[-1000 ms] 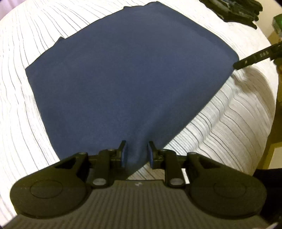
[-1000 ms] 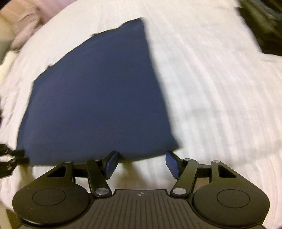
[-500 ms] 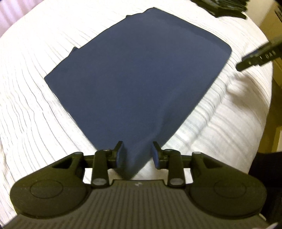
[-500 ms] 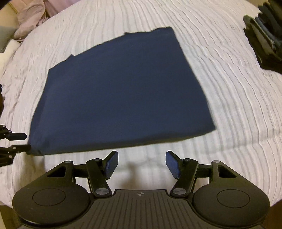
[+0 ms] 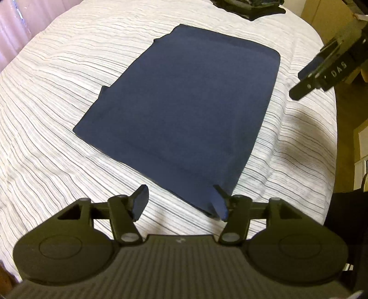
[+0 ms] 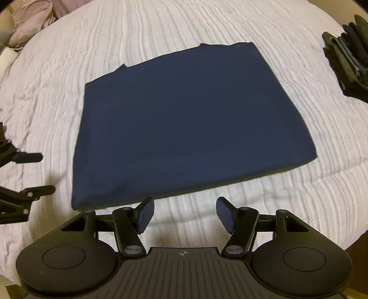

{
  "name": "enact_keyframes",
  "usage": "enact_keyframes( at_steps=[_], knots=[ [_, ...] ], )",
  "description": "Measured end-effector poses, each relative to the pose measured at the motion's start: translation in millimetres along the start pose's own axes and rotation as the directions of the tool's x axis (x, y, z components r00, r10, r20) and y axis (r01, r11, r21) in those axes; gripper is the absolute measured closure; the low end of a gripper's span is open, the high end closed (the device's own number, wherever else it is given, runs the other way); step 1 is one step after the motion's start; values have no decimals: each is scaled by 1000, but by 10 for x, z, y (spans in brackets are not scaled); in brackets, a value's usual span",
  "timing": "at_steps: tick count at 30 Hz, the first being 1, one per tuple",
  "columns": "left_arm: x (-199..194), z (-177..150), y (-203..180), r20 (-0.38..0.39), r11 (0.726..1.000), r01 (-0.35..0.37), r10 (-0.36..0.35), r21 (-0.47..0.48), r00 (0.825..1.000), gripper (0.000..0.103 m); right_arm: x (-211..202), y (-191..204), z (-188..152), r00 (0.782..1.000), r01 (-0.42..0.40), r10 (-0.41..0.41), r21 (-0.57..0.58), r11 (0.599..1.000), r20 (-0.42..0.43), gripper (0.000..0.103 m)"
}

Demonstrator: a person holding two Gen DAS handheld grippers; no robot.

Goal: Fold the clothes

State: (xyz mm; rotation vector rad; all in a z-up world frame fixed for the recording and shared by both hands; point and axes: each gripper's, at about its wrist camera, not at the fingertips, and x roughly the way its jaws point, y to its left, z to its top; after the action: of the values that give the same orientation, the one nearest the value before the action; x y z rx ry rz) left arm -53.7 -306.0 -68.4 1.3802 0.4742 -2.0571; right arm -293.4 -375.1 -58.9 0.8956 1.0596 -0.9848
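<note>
A navy blue garment (image 5: 184,103) lies folded flat in a rectangle on the white striped bedspread (image 5: 57,115). It also shows in the right wrist view (image 6: 188,119). My left gripper (image 5: 180,203) is open, at the garment's near corner, with the right pad touching the cloth edge. My right gripper (image 6: 185,212) is open and empty, just in front of the garment's near edge. The right gripper shows in the left wrist view (image 5: 322,69) at the far right, above the bed. The left gripper shows at the left edge of the right wrist view (image 6: 23,174).
A stack of dark folded clothes (image 6: 347,64) sits at the right of the bed and shows at the top of the left wrist view (image 5: 248,7). Pink bedding (image 6: 30,20) lies at the far left. The bed edge (image 5: 333,138) runs down the right.
My left gripper opened and let go of the garment corner, which now lies flat. Both grippers drew back from the garment.
</note>
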Motion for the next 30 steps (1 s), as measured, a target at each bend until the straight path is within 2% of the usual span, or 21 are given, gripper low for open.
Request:
enact_keyframes(
  at_steps=[6,10,12,14,16,18,21,23,26,30],
  knots=[
    [-13,-13,31,13,1000,16,-16,2,1000,44,-10,108,-25,1000,-3,3,0,1000,-7,40],
    [8,-44,76,19,999,13,-14,38,1000,43,-9,94,-27,1000,-2,2,16,1000,-3,40],
    [13,-70,141,29,997,-8,6,71,1000,43,-17,147,-37,1000,14,-13,-40,999,14,40],
    [28,-87,262,40,997,-24,21,78,999,43,-25,316,-87,996,79,-68,-195,978,62,40],
    [64,-103,389,49,995,-42,37,91,998,42,7,516,-192,991,111,-74,-362,926,113,40],
    [154,-129,472,54,987,-70,63,146,997,42,106,704,-326,988,131,-73,-487,864,137,40],
    [290,-168,597,63,968,-113,101,226,993,42,399,1046,-594,978,205,-119,-677,707,172,40],
    [380,-194,680,72,950,-140,125,279,990,41,596,1213,-725,971,237,-137,-744,625,195,40],
    [518,-239,768,82,923,-159,139,350,987,38,860,1380,-814,963,268,-123,-789,553,242,40],
    [696,-298,823,102,896,-161,130,415,986,34,1194,1555,-938,937,347,-128,-836,425,324,40]
  ],
)
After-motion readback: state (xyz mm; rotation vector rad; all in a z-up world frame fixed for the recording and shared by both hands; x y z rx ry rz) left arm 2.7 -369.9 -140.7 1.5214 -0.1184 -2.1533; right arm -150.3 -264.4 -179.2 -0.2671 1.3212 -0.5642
